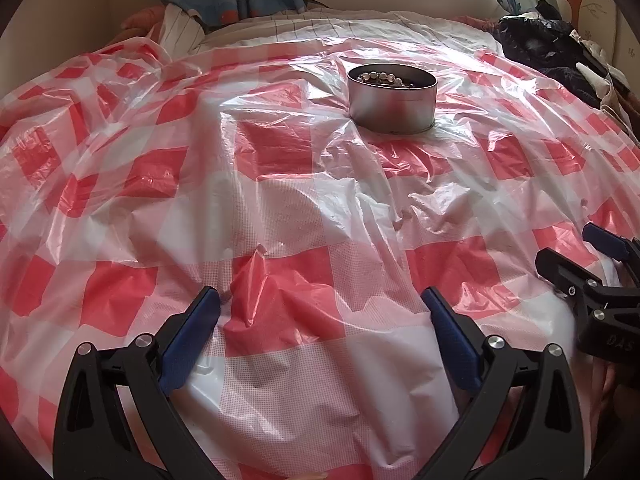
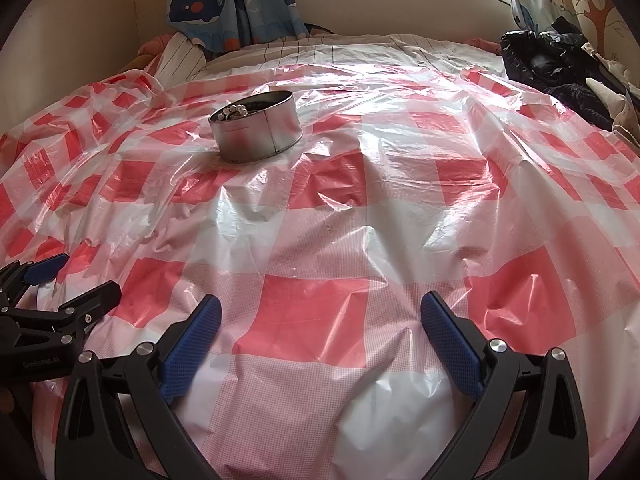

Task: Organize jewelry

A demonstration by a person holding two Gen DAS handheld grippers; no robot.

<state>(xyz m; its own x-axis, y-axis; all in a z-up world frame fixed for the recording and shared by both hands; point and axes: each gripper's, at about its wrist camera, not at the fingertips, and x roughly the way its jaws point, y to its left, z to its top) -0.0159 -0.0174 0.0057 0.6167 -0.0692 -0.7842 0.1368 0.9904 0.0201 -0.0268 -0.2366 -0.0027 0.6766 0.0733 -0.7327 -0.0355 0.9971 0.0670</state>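
Red-and-white checked plastic sheet [image 2: 320, 216] spread crumpled over a bed, striped bedding [image 2: 320, 50] seen beyond it, whale-print curtain [image 2: 224, 4] hung behind, dark clothing [image 2: 556, 68] heaped at right.

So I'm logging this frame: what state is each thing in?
Left gripper: open, empty.
Right gripper: open, empty.
Metal tin: upright, lidless, holding beaded jewelry.
Checkered plastic sheet: spread out, wrinkled.
Curtain: hanging, drawn aside.
Dark clothes: piled up.
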